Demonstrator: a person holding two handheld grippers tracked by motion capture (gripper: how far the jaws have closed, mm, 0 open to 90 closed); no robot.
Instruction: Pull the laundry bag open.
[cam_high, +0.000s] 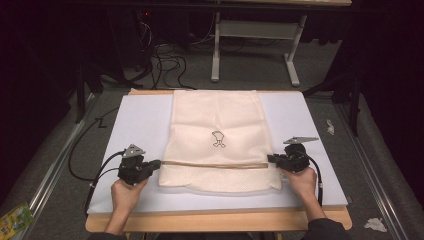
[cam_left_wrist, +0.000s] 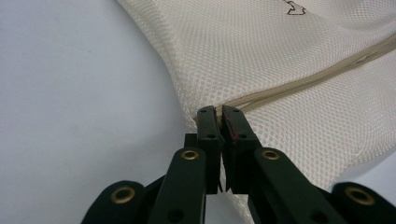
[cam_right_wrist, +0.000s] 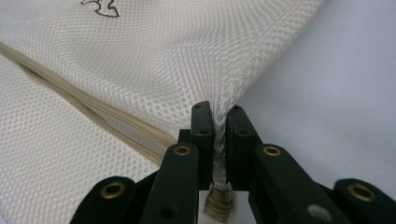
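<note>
Near edge of bench: I see both of the person's forearms come in over the wooden lip, one hand behind each gripper.
Left gripper: lies flat near the left part of the near edge, jaws pointing right. In the left gripper view I read the jaws as pressed almost together, pinching the left edge of the mesh bag right where the zipper band ends.
Right gripper: lies flat near the right part of the near edge, jaws pointing left. In the right gripper view the jaws pinch a gathered fold of mesh at the bag's right edge; a brass-coloured metal piece sits just below them.
Mesh bag: cream net, flat on the white board, centred between left and right edges. Near end lies between the two grippers; far end reaches the board's far edge.
Zipper band: beige, runs left to right across the bag near its near end, from one gripper to the other.
Emblem: small dark outline, mid-bag, just beyond the zipper band.
Beyond far edge: grey floor, black cables, white frame legs.
</note>
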